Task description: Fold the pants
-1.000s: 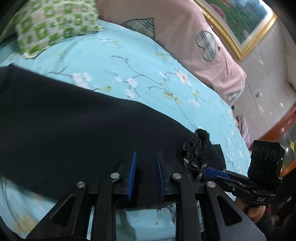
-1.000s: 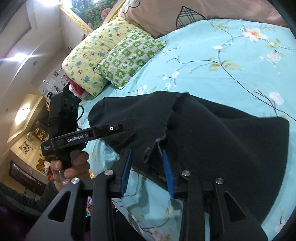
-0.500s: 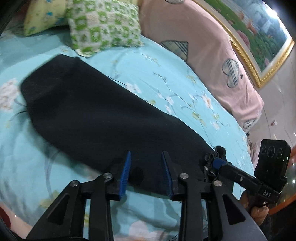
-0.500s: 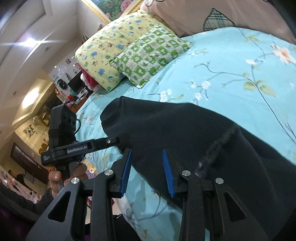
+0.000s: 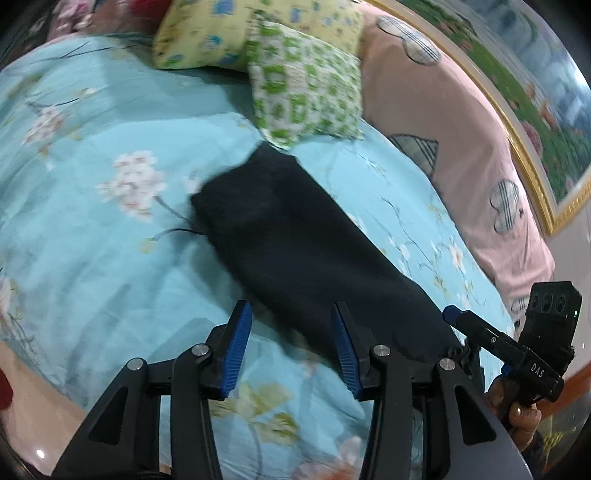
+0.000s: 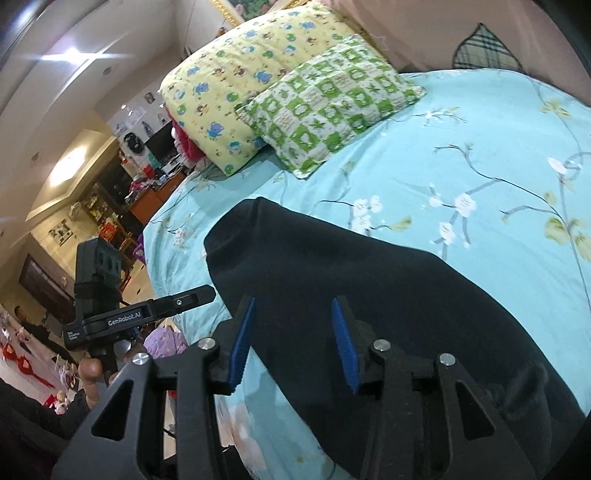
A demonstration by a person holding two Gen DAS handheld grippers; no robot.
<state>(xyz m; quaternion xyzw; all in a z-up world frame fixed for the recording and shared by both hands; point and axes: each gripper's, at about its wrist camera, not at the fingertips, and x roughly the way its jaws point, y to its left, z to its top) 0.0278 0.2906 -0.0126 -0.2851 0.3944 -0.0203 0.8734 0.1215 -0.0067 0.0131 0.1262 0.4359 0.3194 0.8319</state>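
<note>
The black pants (image 5: 295, 236) lie flat as a long strip on the light blue floral bedsheet (image 5: 92, 229), one end near the green pillow. My left gripper (image 5: 291, 314) hovers over the near end of the strip, jaws opening, nothing pressed between the blue pads. In the right wrist view the pants (image 6: 369, 295) fill the lower right. My right gripper (image 6: 291, 310) hangs above the pants' near edge, jaws opening, with no cloth gripped. Each view shows the other gripper: the right gripper (image 5: 448, 314) at the pants' right end, the left gripper (image 6: 212, 291) at the left.
A green checked pillow (image 5: 306, 85) and a yellow pillow (image 5: 236, 33) rest at the head of the bed. A pink headboard cushion (image 5: 461, 140) runs along the far side under a gold-framed picture (image 5: 535, 122). Cluttered room furniture (image 6: 122, 206) stands beyond the bed's left edge.
Both grippers pulled back from the pants and their jaws widened. The left let go of the cloth. The pants, bunched a second ago, now lie spread in a long strip.
</note>
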